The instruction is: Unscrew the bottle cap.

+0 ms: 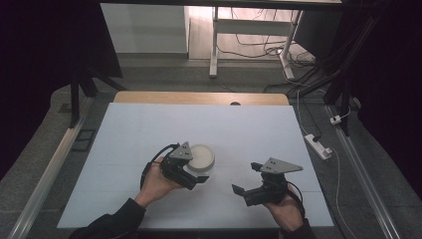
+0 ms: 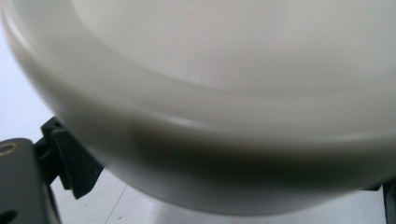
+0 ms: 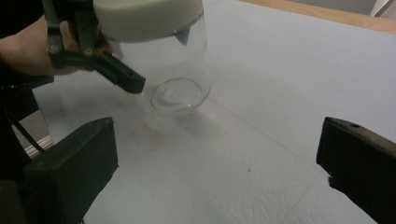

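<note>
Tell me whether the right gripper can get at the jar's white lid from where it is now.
Probably yes. The right gripper is open, with bare table between it and the jar. The left gripper holds the jar near the lid, crowding one side.

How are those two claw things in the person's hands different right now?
The left gripper is at the clear jar with the white lid, one jaw beside its glass; the right gripper has nothing between its jaws, which gape wide over the bare white table. Both are black and hand-held, with a grey plate on top.
</note>
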Demonstrator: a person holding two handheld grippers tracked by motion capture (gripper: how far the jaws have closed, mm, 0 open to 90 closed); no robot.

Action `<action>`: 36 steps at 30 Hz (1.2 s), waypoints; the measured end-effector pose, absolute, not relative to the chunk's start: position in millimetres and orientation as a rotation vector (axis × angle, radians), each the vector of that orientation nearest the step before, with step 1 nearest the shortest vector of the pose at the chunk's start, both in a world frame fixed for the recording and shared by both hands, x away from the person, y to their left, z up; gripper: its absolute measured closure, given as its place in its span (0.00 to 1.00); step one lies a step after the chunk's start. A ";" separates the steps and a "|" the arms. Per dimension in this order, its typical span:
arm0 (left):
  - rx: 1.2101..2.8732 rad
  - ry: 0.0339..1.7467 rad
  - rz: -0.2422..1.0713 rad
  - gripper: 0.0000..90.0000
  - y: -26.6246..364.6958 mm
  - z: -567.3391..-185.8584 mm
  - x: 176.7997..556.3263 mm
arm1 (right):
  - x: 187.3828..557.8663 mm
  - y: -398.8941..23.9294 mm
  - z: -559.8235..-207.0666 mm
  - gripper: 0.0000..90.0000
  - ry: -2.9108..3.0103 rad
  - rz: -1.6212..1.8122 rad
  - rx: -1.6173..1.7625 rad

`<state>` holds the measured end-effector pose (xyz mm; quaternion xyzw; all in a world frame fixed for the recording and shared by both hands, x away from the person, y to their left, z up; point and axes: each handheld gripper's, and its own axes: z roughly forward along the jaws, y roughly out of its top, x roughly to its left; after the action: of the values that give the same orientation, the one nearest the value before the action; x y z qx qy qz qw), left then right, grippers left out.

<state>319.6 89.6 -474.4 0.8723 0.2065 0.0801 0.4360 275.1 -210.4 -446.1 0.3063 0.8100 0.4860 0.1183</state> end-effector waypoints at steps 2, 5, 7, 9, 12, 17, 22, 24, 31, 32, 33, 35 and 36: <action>2.168 0.516 0.199 0.08 89.3 -474.5 319.6 | 278.0 -205.8 -443.8 0.00 2.368 1.420 0.896; 2.166 0.520 0.198 0.08 88.6 -474.7 319.7 | 282.3 -198.7 -441.4 0.00 2.374 1.406 0.884; 2.167 0.519 0.198 0.08 88.2 -474.9 319.7 | 284.3 -193.4 -439.9 0.00 2.385 1.393 0.863; 2.170 0.516 0.198 0.08 87.7 -475.1 319.6 | 286.1 -187.9 -438.2 0.00 2.397 1.390 0.843; 2.171 0.518 0.199 0.08 86.9 -475.3 319.3 | 289.0 -179.6 -436.1 0.00 2.406 1.394 0.821; 2.171 0.514 0.197 0.08 85.8 -475.3 318.8 | 294.6 -166.0 -433.1 0.00 2.418 1.395 0.788; 2.169 0.514 0.197 0.08 84.4 -475.7 318.5 | 298.2 -154.8 -431.1 0.00 2.421 1.402 0.773; 2.170 0.513 0.197 0.08 83.1 -476.0 318.1 | 300.6 -146.3 -430.2 0.00 2.426 1.389 0.754; 2.184 0.507 0.201 0.08 80.3 -476.7 317.3 | 308.5 -127.8 -429.3 0.00 2.439 1.413 0.759; 2.186 0.507 0.203 0.08 80.1 -476.8 317.2 | 309.6 -125.0 -429.8 0.00 2.446 1.416 0.758; 2.186 0.507 0.203 0.08 80.1 -476.8 317.2 | 309.6 -125.0 -429.8 0.00 2.446 1.416 0.758; 2.180 0.515 0.201 0.08 79.5 -477.0 316.7 | 311.5 -116.6 -432.2 0.00 2.451 1.413 0.749; 2.180 0.517 0.201 0.08 79.3 -477.0 316.7 | 312.0 -114.0 -433.2 0.00 2.454 1.415 0.748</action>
<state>316.7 79.3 -477.0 0.8743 0.2072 0.0805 0.4315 312.0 -114.0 -433.2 0.2537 0.8330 0.4802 0.1056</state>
